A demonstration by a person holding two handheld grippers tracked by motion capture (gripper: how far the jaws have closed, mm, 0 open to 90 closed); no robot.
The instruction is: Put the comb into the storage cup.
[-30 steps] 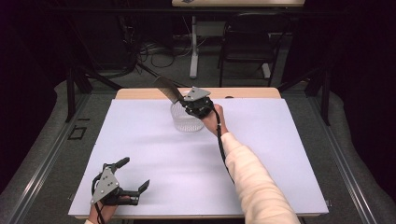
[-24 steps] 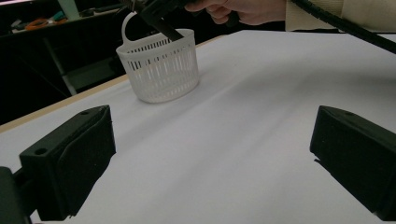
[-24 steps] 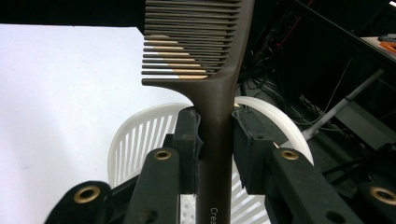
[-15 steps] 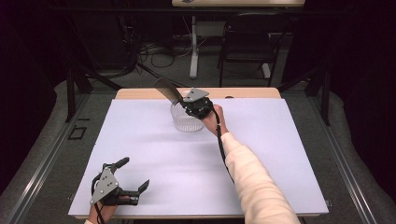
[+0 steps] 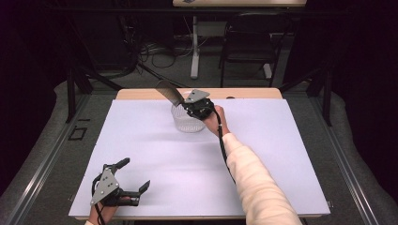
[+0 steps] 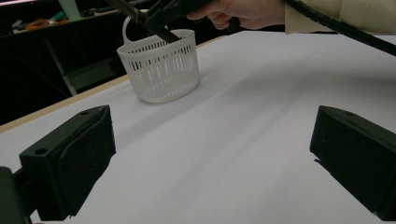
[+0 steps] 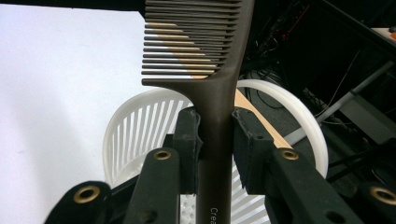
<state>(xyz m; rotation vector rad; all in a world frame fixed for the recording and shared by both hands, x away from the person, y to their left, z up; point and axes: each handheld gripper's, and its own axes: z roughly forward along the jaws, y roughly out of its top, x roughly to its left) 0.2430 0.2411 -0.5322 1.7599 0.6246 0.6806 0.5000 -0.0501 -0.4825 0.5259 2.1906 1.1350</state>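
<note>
A dark brown comb [image 7: 212,112] is clamped by its handle between the pads of my right gripper [image 7: 215,140], its teeth pointing up and away. In the high view the right gripper [image 5: 195,107] hovers at the rim of a white slotted basket [image 5: 187,121] near the table's far edge, with the comb [image 5: 168,92] slanting up to the left. The left gripper view shows the comb's handle end [image 6: 161,32] reaching into the basket [image 6: 161,67]. My left gripper [image 5: 133,176] rests near the front left of the white table, jaws wide apart with nothing between them.
The white table cover [image 5: 281,150] spreads between the two grippers. A wooden edge [image 5: 141,93] runs along the far side. A black chair [image 5: 253,42], a white stand [image 5: 194,47] and cables lie on the floor beyond.
</note>
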